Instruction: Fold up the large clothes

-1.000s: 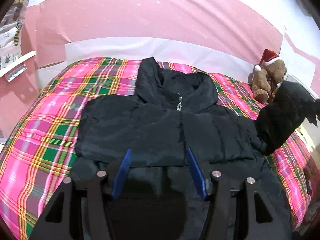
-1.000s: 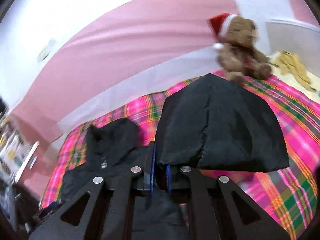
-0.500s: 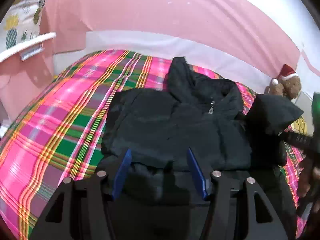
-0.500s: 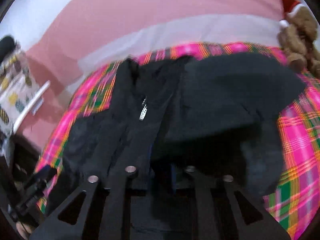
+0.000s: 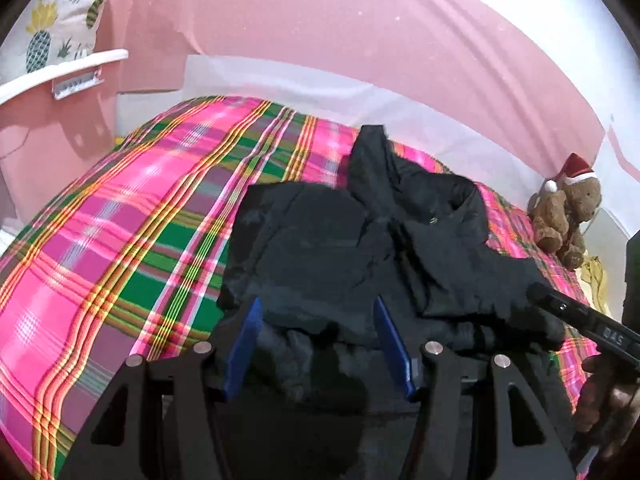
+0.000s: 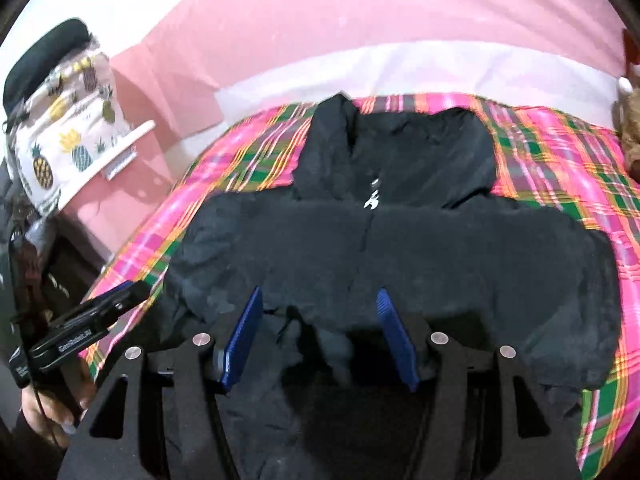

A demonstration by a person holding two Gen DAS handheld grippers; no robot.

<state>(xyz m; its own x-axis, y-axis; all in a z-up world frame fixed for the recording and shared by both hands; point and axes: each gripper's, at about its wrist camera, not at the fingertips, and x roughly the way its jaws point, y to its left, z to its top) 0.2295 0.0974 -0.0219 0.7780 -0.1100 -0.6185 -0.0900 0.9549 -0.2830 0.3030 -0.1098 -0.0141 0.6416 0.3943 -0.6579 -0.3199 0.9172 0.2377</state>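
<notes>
Landmark: black jacket (image 6: 400, 248), lying flat on plaid blanket (image 5: 120, 240), front up, hood toward pink wall (image 5: 360, 32).

Left of jacket: pineapple-print cushion (image 6: 60, 140) on white shelf.

Left gripper (image 5: 316, 344) over jacket's hem edge, blue fingers apart, nothing pinched.

Right gripper (image 6: 320, 340) over jacket's hem, jaws just been opening, now wide; fabric below them, none clamped.

Right of jacket: teddy bear (image 5: 568, 216) in Santa hat, near wall.
</notes>
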